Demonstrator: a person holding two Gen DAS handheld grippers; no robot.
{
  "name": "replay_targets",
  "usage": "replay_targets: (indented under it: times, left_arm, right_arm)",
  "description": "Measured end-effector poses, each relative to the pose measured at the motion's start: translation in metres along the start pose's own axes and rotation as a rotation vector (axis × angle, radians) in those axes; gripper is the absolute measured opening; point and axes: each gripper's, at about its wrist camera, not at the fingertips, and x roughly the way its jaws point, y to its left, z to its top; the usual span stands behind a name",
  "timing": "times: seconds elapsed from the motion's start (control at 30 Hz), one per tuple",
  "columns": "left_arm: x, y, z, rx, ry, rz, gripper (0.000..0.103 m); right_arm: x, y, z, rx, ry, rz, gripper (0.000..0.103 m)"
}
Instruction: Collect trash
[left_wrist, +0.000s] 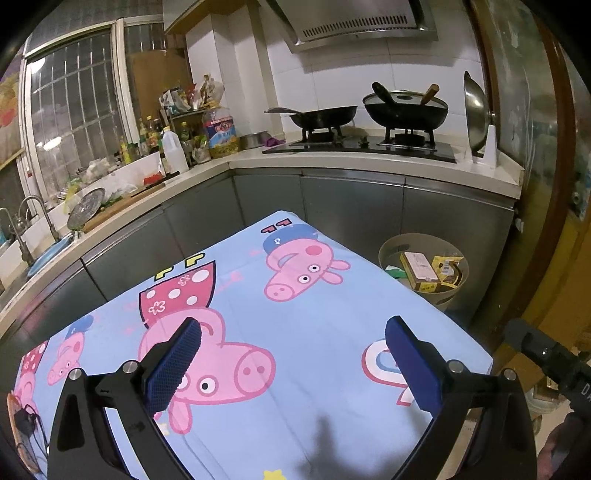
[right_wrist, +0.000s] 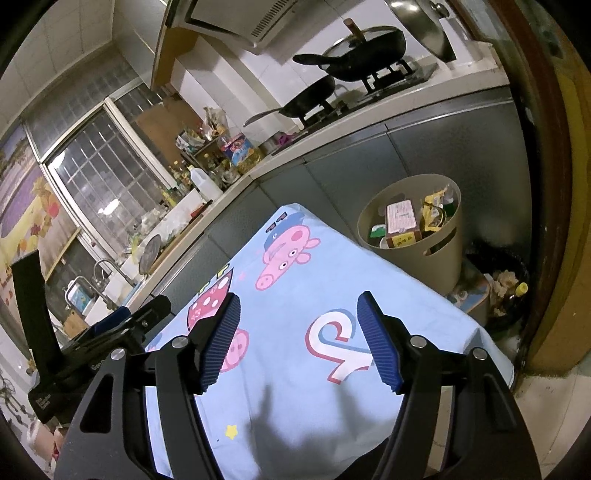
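A beige round trash bin (left_wrist: 450, 295) stands on the floor past the table's far right corner; it also shows in the right wrist view (right_wrist: 439, 254). It holds a brown box (right_wrist: 400, 221), yellow wrappers (right_wrist: 436, 212) and a green item. My left gripper (left_wrist: 295, 332) is open and empty above the blue cartoon-pig tablecloth (left_wrist: 295, 295). My right gripper (right_wrist: 297, 314) is open and empty above the same cloth (right_wrist: 314, 277). No loose trash shows on the cloth.
Grey kitchen cabinets (left_wrist: 351, 199) run behind the table, with a stove and two woks (left_wrist: 369, 114) on the counter. A sink (left_wrist: 22, 258) and bottles (left_wrist: 173, 144) are at the left. A dark bag of rubbish (right_wrist: 506, 291) lies right of the bin.
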Motion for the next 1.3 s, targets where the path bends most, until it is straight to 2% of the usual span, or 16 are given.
replay_targets:
  times: [0.47,1.3]
  left_arm:
    - [-0.012,0.001,0.003,-0.015,-0.024,-0.042,0.099]
    - [-0.026,-0.001,0.004,-0.017,-0.082,-0.030,0.099]
  right_arm:
    - [-0.011,0.011,0.002,-0.037,-0.043,-0.004,0.068]
    - [-0.014,0.016,0.002,-0.050,-0.057,-0.002,0.069]
